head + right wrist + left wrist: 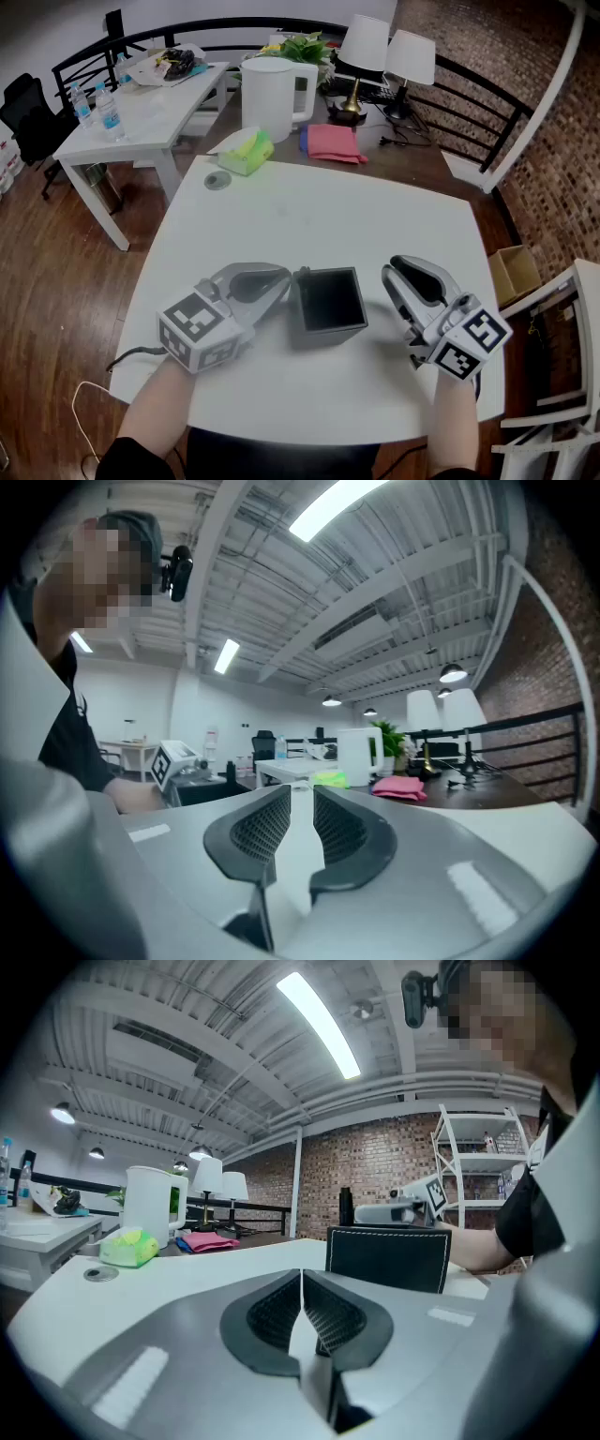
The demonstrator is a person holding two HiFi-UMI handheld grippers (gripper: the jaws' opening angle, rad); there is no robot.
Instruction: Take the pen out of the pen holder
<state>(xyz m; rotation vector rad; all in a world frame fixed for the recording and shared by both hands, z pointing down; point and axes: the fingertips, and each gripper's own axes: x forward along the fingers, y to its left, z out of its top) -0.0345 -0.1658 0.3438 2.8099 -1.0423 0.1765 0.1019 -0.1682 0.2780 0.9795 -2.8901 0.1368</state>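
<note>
A black square pen holder [328, 325] stands open-topped on the white table [309, 216], near its front edge. From above its inside is dark, and I make out no pen there. My left gripper [284, 279] lies level just left of the holder, its jaws shut with nothing between them [301, 1279]. The holder [389, 1258] stands right of its tips. My right gripper [398, 268] is right of the holder, apart from it. Its pads stand a narrow gap apart, holding nothing [301, 794]. The holder [201, 790] shows to its left.
At the table's far end are a white kettle [277, 94], a green tissue pack [246, 152], a pink cloth [333, 142] and two lamps [384, 47]. A small grey disc [217, 181] lies far left. A second white table [141, 117] carries bottles.
</note>
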